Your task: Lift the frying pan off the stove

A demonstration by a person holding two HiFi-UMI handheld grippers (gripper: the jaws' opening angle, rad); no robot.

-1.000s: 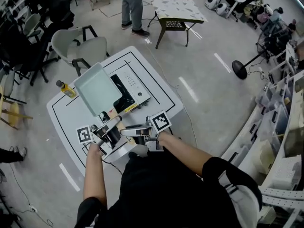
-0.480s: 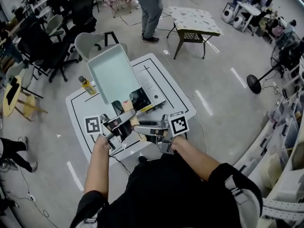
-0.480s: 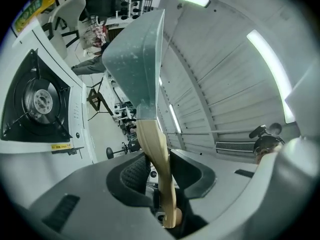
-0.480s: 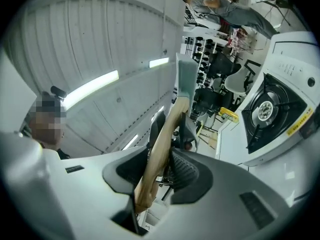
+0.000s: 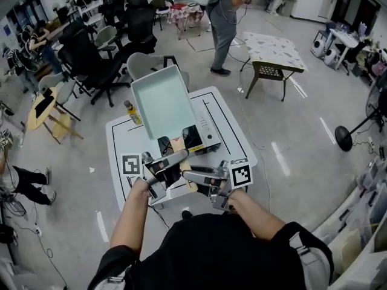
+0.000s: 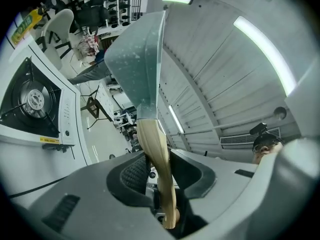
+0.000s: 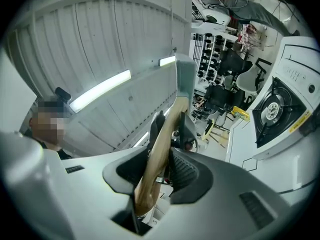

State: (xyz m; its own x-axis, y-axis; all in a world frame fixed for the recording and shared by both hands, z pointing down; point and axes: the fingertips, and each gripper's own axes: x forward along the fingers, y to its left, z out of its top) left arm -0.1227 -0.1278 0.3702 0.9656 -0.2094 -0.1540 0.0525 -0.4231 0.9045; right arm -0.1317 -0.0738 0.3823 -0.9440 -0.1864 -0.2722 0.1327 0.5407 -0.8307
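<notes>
Pan: You hold the square, pale-green pan (image 5: 163,104) in the air, clear of the stove (image 5: 202,139), at 12 o'clock from your hands, with its hollow side turned up toward you.
Handle: The wooden handle (image 5: 179,147) runs from the pan back toward 6 o'clock and into both of your grippers.
Left gripper: Your left gripper (image 6: 161,156) reaches in from 8 o'clock. Its jaws are partly closed, with the pads pressed on either side of the handle.
Right gripper: Your right gripper (image 7: 159,164) reaches in from 4 o'clock. Its jaws are also partly closed and clamped on the same handle, just beside the left gripper.
Stove: It sits on the white table (image 5: 121,156), and its dark burner (image 6: 32,101) is uncovered.
Bottle: A yellow bottle (image 5: 133,113) stands on the table at 10 o'clock from the stove, apart from it.
Background: A person (image 5: 222,26) stands at 12 o'clock beyond the table, chairs (image 5: 91,53) crowd 10 to 11 o'clock, and a side table (image 5: 275,53) stands at 1 o'clock.
</notes>
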